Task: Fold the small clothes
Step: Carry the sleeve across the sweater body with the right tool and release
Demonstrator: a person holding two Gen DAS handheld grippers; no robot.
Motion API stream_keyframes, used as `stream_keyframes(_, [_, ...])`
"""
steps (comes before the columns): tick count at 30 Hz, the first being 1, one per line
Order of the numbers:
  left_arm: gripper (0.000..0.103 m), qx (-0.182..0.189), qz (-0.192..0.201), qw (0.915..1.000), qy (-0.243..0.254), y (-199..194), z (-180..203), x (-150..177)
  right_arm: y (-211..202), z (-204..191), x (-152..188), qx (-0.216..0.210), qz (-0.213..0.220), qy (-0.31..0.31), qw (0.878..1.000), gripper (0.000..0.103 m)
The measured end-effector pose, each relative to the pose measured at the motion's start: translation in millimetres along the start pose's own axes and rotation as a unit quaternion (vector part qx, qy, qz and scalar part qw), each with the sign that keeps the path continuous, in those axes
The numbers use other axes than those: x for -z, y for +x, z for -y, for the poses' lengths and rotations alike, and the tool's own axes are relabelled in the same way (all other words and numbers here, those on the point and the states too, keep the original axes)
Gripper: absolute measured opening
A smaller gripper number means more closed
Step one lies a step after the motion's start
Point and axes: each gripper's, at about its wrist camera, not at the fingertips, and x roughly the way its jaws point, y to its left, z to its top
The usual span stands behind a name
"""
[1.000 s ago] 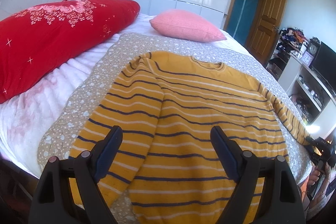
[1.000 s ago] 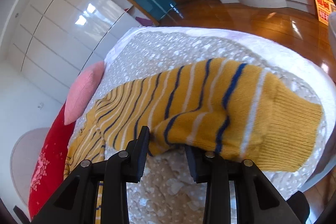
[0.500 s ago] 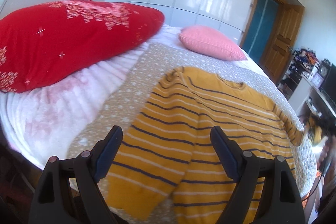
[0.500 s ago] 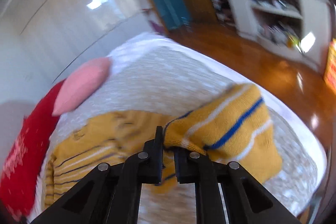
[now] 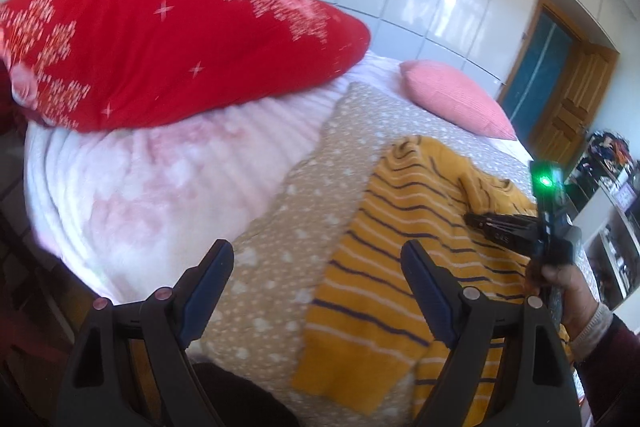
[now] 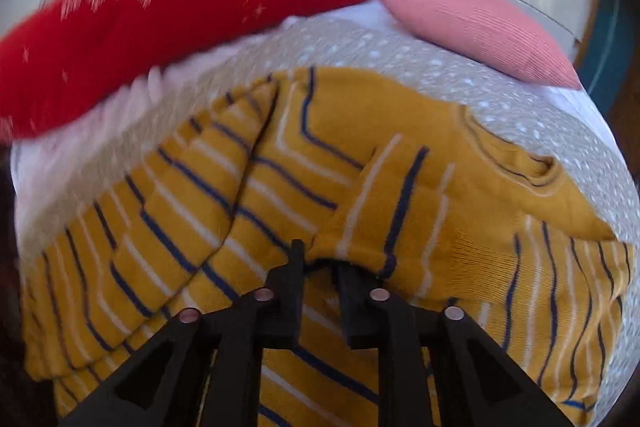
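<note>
Mustard-yellow knit sweater with navy and white stripes (image 6: 360, 163) flat on dotted beige bed blanket (image 5: 304, 187) | soft, light, limp; take cuffs or hem | right gripper (image 6: 320, 263) clenched on sleeve fold | left gripper (image 5: 316, 267) released, empty.
</note>
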Motion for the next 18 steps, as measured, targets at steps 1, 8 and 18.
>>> stream_keyframes(1, [0.085, -0.001, -0.002, 1.0000, -0.004, 2.2, -3.6, 0.6, -4.8, 2.1, 3.1, -0.004, 0.006, 0.000, 1.000, 0.028])
stream_keyframes(8, [0.085, 0.002, -0.018, 0.9995, -0.025, 19.7, -16.6, 7.3, -51.7, 21.0, -4.0, -0.030, 0.039, 0.036, 0.998, 0.031])
stream_keyframes(18, [0.085, 0.005, -0.008, 0.9999, -0.008, 11.5, -10.3, 6.6, -25.8, 17.8, -55.9, -0.086, 0.040, 0.094, 0.991, 0.056])
